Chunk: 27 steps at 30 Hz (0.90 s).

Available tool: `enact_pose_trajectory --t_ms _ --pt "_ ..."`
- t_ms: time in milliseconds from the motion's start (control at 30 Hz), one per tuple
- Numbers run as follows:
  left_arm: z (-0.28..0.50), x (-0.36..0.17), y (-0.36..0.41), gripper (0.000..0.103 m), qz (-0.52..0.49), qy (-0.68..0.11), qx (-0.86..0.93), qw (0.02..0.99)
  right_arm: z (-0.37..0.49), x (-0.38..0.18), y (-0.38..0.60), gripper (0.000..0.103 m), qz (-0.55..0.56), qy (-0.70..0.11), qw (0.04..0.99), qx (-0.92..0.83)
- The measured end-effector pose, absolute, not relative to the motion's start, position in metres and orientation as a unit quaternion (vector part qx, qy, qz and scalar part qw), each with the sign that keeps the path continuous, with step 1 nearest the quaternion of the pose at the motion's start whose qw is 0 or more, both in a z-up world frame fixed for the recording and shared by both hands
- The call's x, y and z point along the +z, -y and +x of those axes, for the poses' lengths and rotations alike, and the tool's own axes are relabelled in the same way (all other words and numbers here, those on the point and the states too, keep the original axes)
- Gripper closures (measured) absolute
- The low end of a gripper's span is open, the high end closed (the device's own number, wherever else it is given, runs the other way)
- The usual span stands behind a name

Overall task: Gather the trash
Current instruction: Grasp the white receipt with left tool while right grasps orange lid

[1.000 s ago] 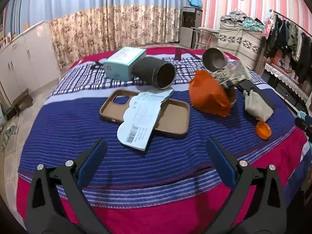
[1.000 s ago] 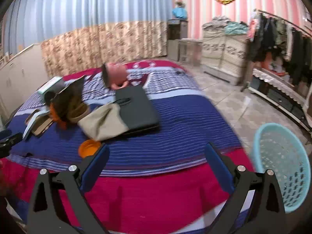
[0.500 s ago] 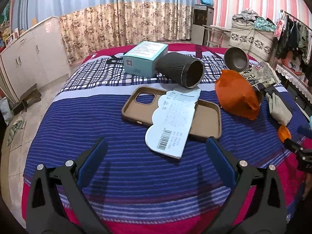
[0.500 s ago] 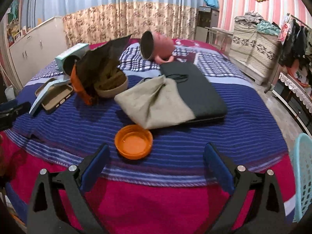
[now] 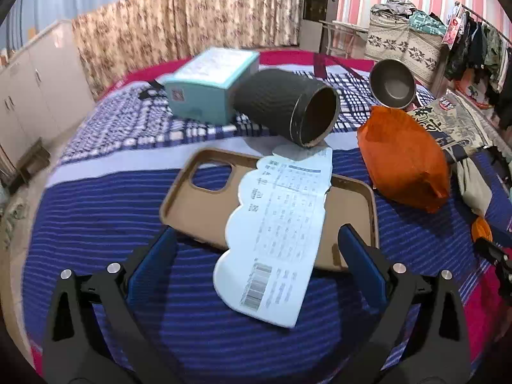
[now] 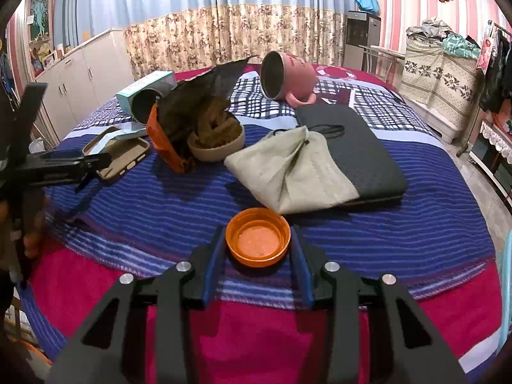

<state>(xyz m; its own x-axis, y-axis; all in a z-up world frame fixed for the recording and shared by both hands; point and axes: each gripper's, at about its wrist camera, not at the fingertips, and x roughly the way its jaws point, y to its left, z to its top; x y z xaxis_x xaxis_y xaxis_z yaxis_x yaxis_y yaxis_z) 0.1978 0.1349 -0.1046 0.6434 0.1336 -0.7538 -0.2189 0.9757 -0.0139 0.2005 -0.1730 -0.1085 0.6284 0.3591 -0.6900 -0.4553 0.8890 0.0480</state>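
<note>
An orange bottle cap lies open side up near the bed's front edge. My right gripper is closing on it, and both blue pads touch its sides. A white scalloped paper label with a barcode lies across a brown phone case. My left gripper hangs open just above the label's near end, with one finger on each side of it. An orange snack bag lies to the right, and its torn dark top leans over a bowl of snacks.
A black cup lies on its side against a teal box. A pink mug, a grey pouch and a black sleeve rest on the striped blanket. A pale blue basket shows at the right edge.
My right gripper swung from the floor side to the bed, came down over the orange cap and closed around it. My left gripper moved forward and lower toward the paper label.
</note>
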Motion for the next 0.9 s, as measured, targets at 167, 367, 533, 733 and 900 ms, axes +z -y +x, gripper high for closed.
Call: enact_pose_trajectory --t_ms 167,367,533,733,900 --pt "0.204 -0.104 -0.134 0.006 -0.047 -0.41 0.097 0.906 0.193 -0.098 0.192 0.063 -0.064 -0.36 0.907 0.207" --pt "0.208 -0.104 -0.116 0.007 0.019 -0.409 0.117 0.905 0.189 -0.077 0.234 0.063 -0.054 -0.338 0.926 0.156" --pt "0.206 -0.101 -0.101 0.012 0.054 -0.404 0.123 0.905 0.192 -0.067 0.269 0.063 -0.023 -0.329 0.936 0.125" --pt "0.222 -0.101 -0.107 0.012 0.01 -0.426 0.089 0.9 0.19 -0.064 0.292 0.062 -0.003 -0.323 0.94 0.109" --pt "0.219 -0.101 -0.105 0.029 -0.01 -0.43 0.078 0.9 0.187 -0.057 0.31 0.062 0.011 -0.314 0.945 0.094"
